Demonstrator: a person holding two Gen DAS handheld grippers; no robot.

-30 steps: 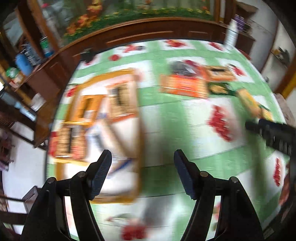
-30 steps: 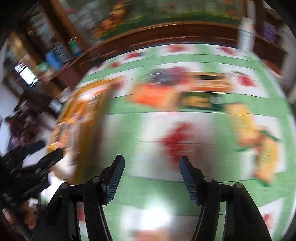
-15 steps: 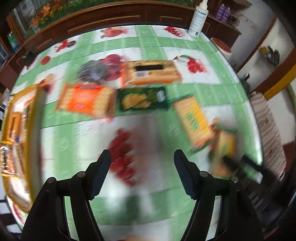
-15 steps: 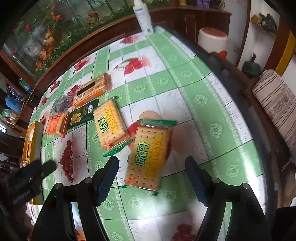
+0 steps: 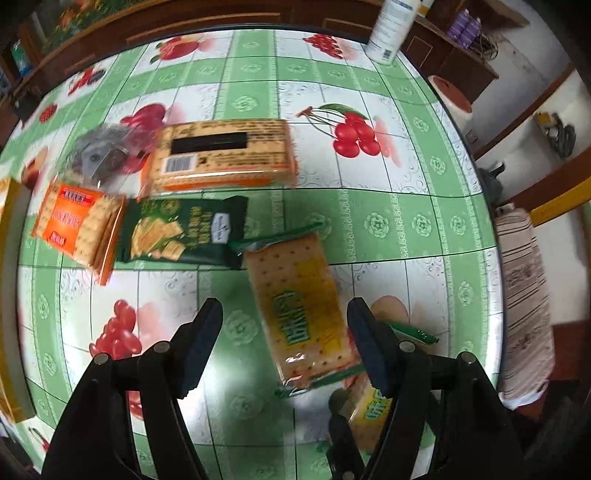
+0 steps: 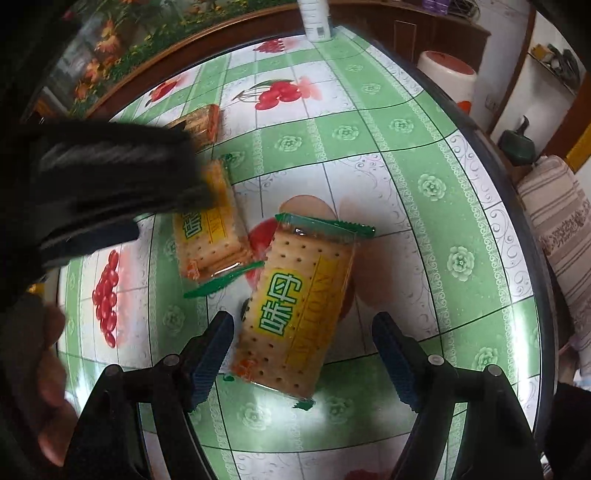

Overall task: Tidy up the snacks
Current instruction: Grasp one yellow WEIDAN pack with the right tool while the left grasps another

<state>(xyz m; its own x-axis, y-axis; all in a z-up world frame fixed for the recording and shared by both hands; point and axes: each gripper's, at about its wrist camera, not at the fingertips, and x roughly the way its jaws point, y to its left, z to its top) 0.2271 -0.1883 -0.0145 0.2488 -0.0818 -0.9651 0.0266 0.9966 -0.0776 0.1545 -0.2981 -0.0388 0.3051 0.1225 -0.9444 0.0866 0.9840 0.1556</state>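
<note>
Green fruit-print tablecloth (image 5: 388, 221), dark wooden cabinets (image 5: 207, 22) behind (floral panel above), striped cushion (image 6: 561, 221), white wall (image 5: 532, 70)

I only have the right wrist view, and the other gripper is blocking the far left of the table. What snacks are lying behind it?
Observer: A dark green cracker packet lies flat just beyond the yellow cracker pack that is under the left gripper.
Operator: Anything further left?
Observer: An orange cracker pack sits right beside the green one, on its left.
Operator: Is the left gripper holding anything?
Observer: No. Its jaws stand open on either side of that yellow pack, and the pads are clear of it.
</note>
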